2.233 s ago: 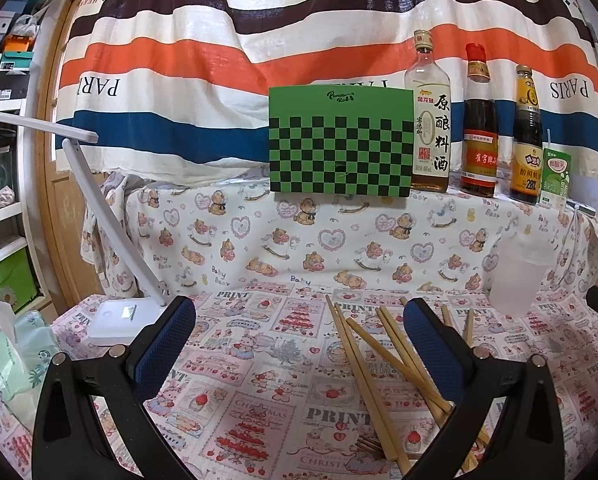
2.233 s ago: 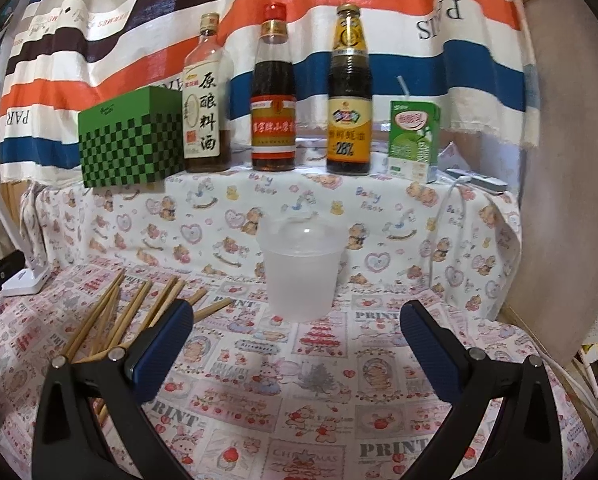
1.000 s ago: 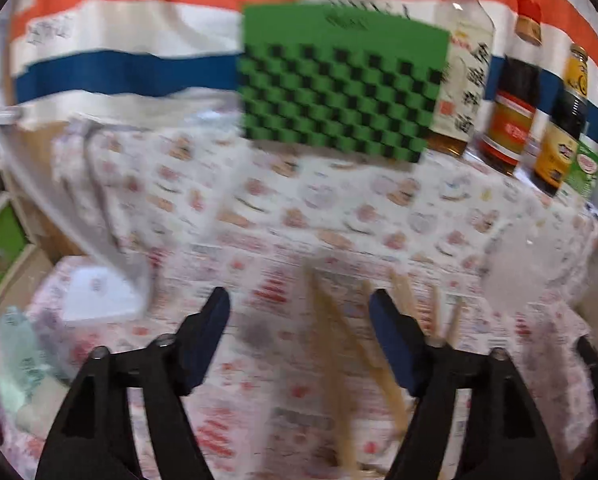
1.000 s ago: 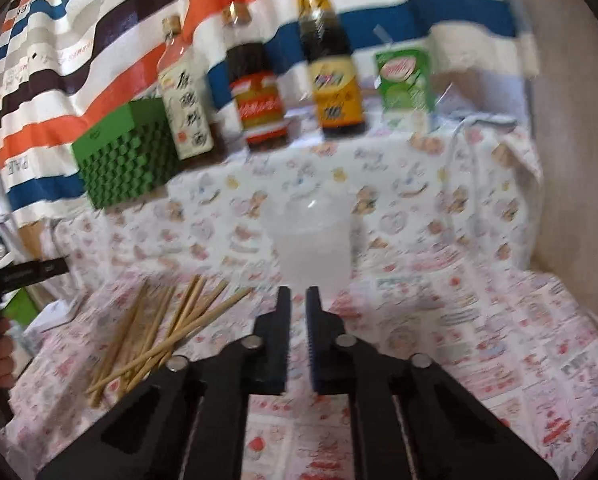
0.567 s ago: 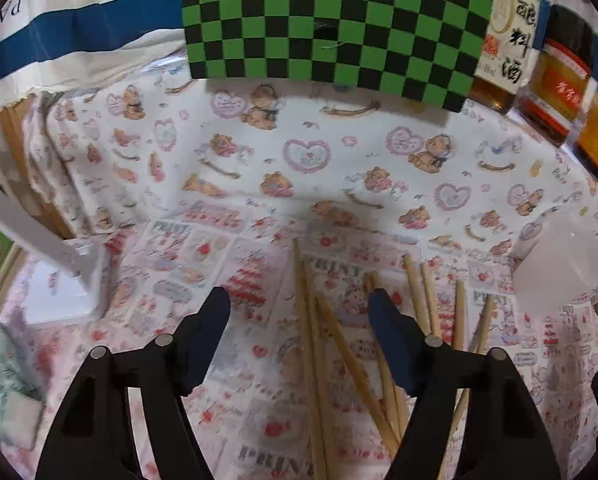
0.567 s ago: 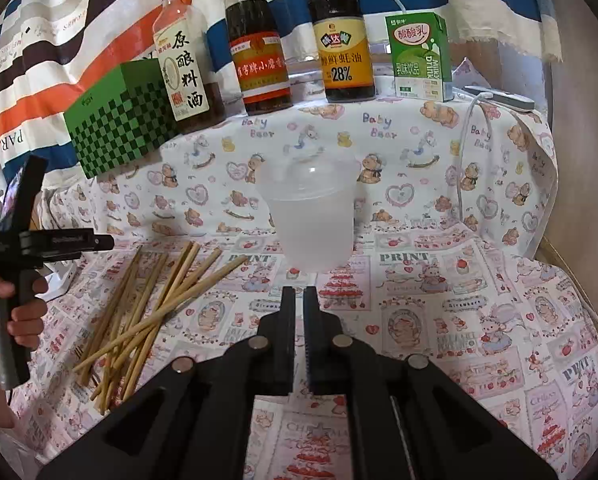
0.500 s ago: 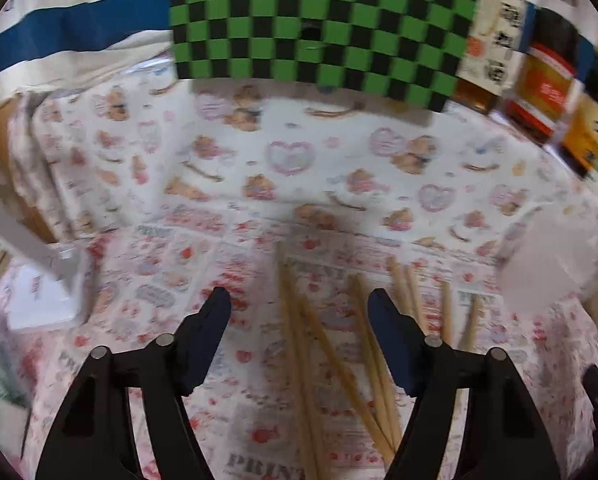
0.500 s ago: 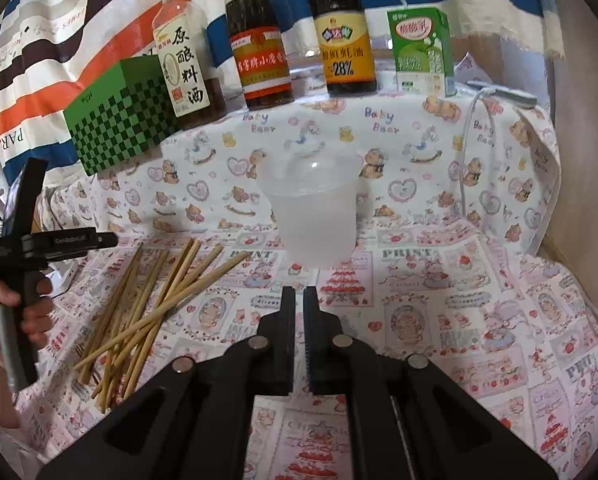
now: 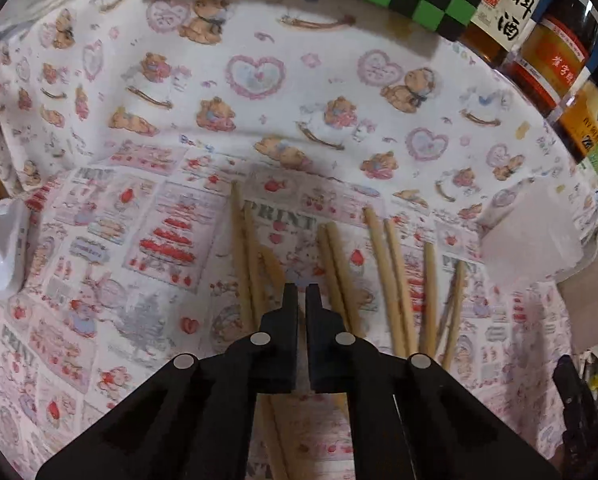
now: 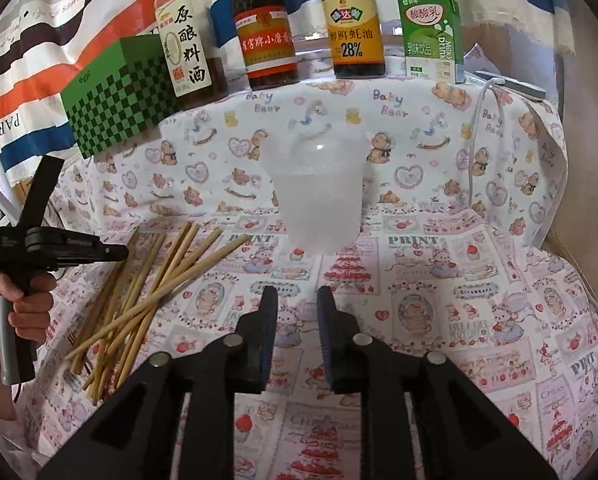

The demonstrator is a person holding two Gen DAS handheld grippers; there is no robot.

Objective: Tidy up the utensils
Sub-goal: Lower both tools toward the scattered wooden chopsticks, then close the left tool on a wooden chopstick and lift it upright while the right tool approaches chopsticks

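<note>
The left claw point(image 9: 301, 292) has just been closing & its jaws are now almost together, w/ only a thin gap. Nothing shows in that gap. It points down over the chopsticks point(image 9: 383, 264), which lie loose on the bench point(image 9: 111, 280) in a messy fan. One stick runs under the claw, but I can't tell if it is pinched.

The right claw point(image 10: 297, 300) has just been opening. Its jaws are a little apart, w/ nothing between them, only the cloth below. It points at the clear cup point(image 10: 317, 196), which stands upright, past the tips & to the right of the sticks. The cup looks empty.

In the right view, a hand point(image 10: 15, 300) holds the left claw's handle, above the left side of the pile.

I think the step is: pick up one stick to put in the cup. To do it well, aim for a stick w/ room on both sides, not where they cross. Grab near the middle so it won't tip. Squeeze, then lift slow. If it comes up empty, open & try again lower. The right claw could hold the cup so it won't fall over.
</note>
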